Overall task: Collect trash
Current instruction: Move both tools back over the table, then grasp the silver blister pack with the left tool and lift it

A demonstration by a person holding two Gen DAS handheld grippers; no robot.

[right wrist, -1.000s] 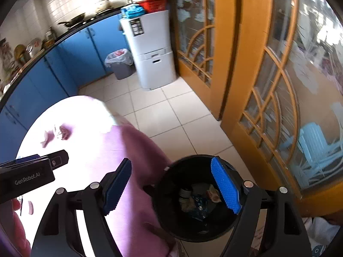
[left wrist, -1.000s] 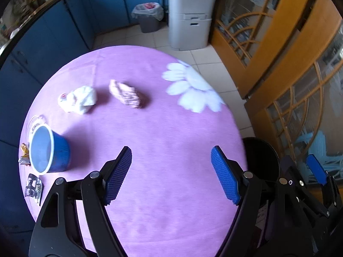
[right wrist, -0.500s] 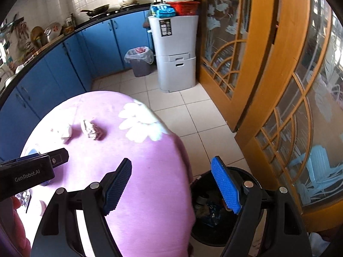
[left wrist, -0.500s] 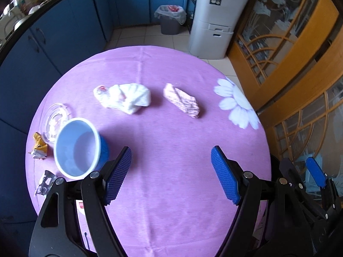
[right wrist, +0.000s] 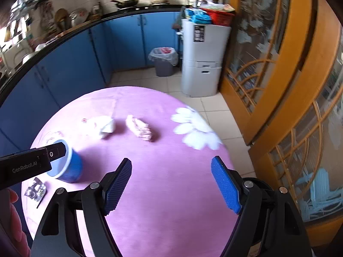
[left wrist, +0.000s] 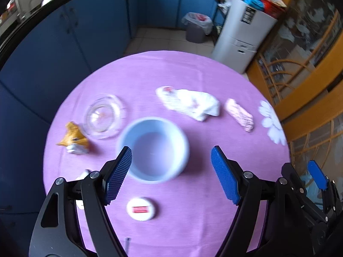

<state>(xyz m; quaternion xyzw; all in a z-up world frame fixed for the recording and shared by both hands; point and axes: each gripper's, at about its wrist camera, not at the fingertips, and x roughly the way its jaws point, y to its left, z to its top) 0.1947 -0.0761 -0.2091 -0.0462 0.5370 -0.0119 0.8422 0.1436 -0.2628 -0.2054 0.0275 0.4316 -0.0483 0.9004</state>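
My left gripper (left wrist: 171, 175) is open and empty above the round purple table (left wrist: 214, 224), just over a blue cup (left wrist: 153, 150). A crumpled white tissue (left wrist: 190, 102), a pink wrapper (left wrist: 240, 114), an orange wrapper (left wrist: 74, 138) and a white lid with red label (left wrist: 141, 208) lie on the table. My right gripper (right wrist: 171, 184) is open and empty above the table's right side. In its view I see the tissue (right wrist: 100, 126), the pink wrapper (right wrist: 140, 128), the blue cup (right wrist: 68, 167) and a silver foil wrapper (right wrist: 35, 191).
A glass ashtray (left wrist: 103, 115) sits left of the cup. A black bin (right wrist: 257, 184) stands at the table's right edge, mostly hidden by my right gripper. A grey lined bin (right wrist: 164, 61) and a white cabinet (right wrist: 201, 64) stand by blue cupboards.
Both grippers have swung left over the table. The black bin has slid out from under the right gripper. The blue cup now sits between the left gripper's fingers in view.
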